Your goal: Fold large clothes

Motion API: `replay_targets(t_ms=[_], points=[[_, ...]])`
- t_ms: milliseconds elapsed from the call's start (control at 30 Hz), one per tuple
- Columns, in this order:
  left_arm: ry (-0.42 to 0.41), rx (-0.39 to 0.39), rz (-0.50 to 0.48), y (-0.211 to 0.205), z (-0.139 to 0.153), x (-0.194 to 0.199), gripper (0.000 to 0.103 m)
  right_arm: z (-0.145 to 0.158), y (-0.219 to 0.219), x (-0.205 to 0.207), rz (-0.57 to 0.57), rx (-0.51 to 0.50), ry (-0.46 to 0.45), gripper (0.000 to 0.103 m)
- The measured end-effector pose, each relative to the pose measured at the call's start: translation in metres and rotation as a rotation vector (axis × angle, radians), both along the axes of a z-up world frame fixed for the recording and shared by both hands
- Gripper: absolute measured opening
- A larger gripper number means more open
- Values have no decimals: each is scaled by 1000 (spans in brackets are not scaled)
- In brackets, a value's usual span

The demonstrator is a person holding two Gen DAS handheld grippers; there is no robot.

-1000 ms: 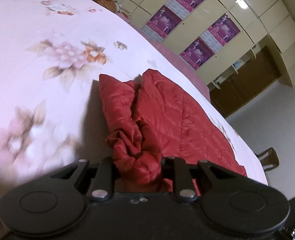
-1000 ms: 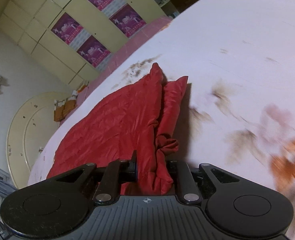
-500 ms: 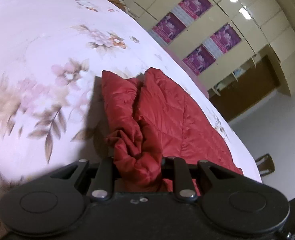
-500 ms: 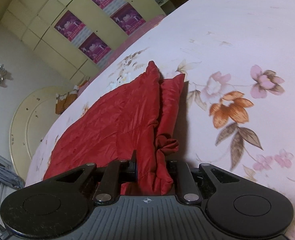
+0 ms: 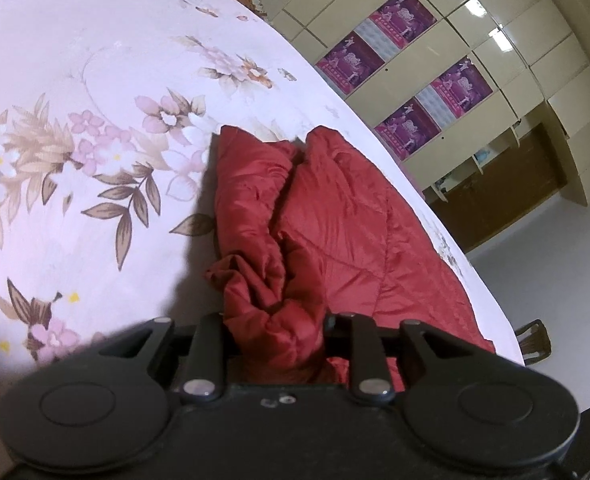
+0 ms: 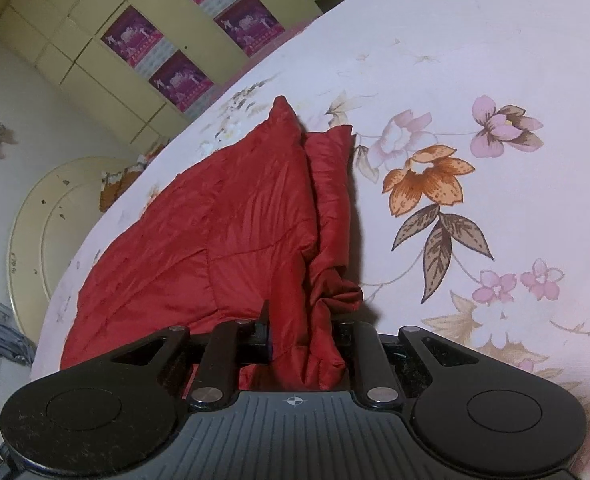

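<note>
On floral bedsheet (image 5: 95, 208) lies a red quilted jacket (image 5: 335, 220), spread flat w/ its near edge bunched up. Left gripper (image 5: 275, 328) is clamped on a crumpled wad of that edge; right gripper (image 6: 303, 344) pinches another fold of red quilted jacket (image 6: 215, 232). Garment stretches away from both grippers toward cabinets w/ purple posters (image 5: 407, 64).

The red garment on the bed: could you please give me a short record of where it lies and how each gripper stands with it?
garment: red quilted garment, partly folded, a bunched edge lifted toward the cameras
surface: pink floral bedsheet, under the garment
left gripper: shut on a bunched fold of the garment
right gripper: shut on a bunched fold of the garment
background: cream cabinets with purple posters
</note>
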State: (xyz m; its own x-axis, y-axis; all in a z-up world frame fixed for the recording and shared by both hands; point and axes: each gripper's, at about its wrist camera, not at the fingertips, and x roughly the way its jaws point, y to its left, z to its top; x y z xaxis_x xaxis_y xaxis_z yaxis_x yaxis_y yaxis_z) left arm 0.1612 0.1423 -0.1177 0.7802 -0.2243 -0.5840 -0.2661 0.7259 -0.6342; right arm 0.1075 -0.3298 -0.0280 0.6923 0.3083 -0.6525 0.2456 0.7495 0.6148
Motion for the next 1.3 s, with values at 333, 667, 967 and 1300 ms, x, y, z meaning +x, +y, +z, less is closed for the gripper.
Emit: replay_targets(t_ms=[333, 667, 967, 1300], points=[[-12, -3, -17, 0, -7, -4, 36, -6, -1, 8, -9, -21, 33, 20], [-58, -89, 8, 4, -10, -4, 51, 55, -10, -18, -130, -237, -117, 2], [-51, -31, 14, 1, 0, 3, 22, 53, 138, 57, 330, -297, -187, 2], [-182, 211, -64, -42, 70, 0, 17, -9, 164, 96, 462, -271, -84, 0]])
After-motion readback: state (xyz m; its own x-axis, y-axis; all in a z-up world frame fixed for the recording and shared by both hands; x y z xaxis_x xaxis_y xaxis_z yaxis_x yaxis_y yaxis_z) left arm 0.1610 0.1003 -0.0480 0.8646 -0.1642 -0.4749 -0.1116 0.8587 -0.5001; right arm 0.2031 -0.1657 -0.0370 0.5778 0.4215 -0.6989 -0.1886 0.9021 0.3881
